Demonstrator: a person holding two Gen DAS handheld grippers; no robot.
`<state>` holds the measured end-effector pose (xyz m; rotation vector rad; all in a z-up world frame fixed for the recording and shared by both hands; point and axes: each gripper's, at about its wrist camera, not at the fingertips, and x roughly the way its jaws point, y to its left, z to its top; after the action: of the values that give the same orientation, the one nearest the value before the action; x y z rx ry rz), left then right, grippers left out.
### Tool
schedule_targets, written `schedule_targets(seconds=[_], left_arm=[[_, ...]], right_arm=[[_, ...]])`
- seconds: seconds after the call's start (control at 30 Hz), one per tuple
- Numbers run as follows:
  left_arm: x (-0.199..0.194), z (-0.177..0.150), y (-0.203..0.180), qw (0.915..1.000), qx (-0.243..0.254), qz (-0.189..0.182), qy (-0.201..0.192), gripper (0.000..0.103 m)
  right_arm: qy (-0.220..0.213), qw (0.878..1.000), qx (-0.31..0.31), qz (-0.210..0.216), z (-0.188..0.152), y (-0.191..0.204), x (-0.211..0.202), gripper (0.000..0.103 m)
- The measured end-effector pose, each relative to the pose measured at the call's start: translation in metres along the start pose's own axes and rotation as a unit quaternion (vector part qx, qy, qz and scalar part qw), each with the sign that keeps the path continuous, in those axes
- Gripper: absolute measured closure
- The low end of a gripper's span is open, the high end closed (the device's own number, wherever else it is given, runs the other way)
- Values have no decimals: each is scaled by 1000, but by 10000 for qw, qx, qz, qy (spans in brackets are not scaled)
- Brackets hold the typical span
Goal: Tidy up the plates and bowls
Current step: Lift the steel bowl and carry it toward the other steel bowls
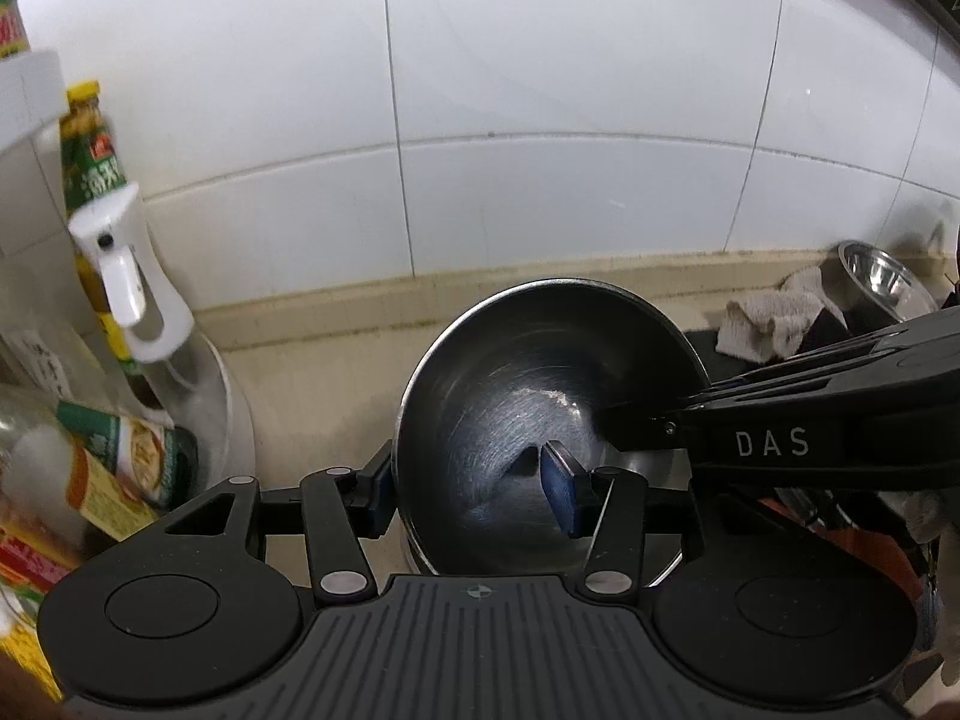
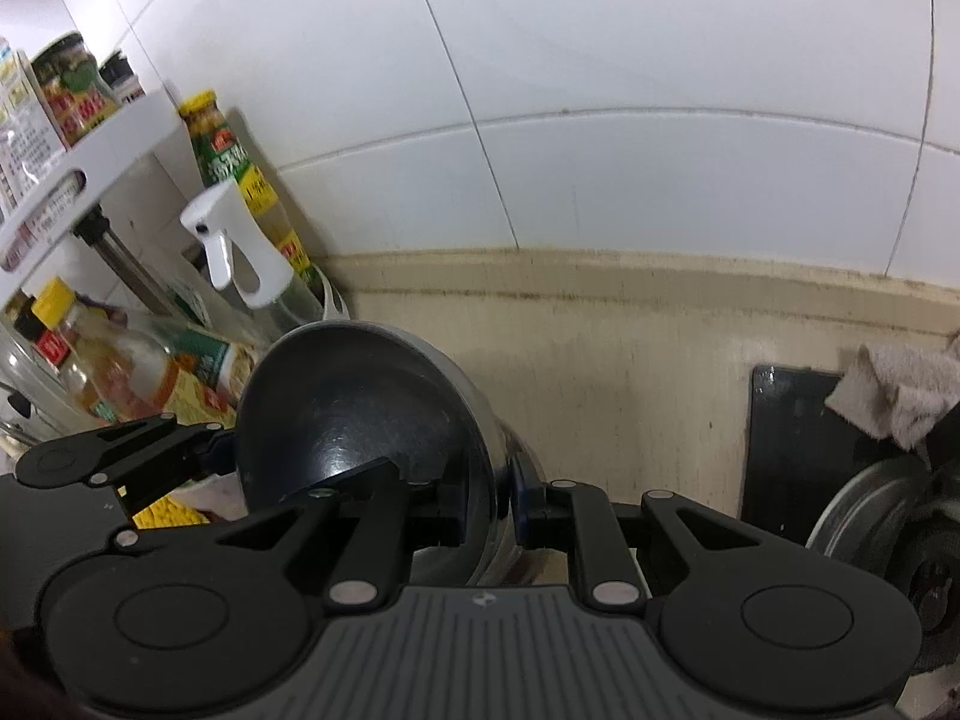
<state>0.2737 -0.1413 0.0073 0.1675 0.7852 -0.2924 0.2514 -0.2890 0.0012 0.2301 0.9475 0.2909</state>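
Note:
A steel bowl (image 1: 528, 360) sits tilted at the middle of the counter, and a second steel rim (image 1: 423, 558) shows just under it. My left gripper (image 1: 471, 492) is open and straddles the bowl's left rim, with one pad outside the wall and the other pad well inside the bowl. My right gripper (image 1: 606, 420) comes in from the right. In the right wrist view the right gripper (image 2: 492, 513) is shut on the right rim of the bowl (image 2: 360, 384). Another steel bowl (image 1: 882, 276) stands at the far right by the wall.
Sauce bottles (image 1: 90, 168) and a white spray bottle (image 1: 132, 276) crowd a white rack (image 2: 78, 174) on the left. A grey cloth (image 1: 768, 318) lies on a black hob (image 2: 786, 438) to the right. The tiled wall (image 1: 540, 90) runs close behind the beige counter (image 2: 630, 372).

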Motion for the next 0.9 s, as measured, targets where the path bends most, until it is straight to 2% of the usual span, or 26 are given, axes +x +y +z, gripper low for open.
schedule_targets(seconds=[0.7,0.9], left_arm=[[31,-15,12,9984,-61,-109,560,48],[33,-14,20,9983,-141,-99,564,49]], right_arm=[[706,9973,-175,-119,-5,2,36,87],[450,9965,-545,-436,-4,11,37,82]])
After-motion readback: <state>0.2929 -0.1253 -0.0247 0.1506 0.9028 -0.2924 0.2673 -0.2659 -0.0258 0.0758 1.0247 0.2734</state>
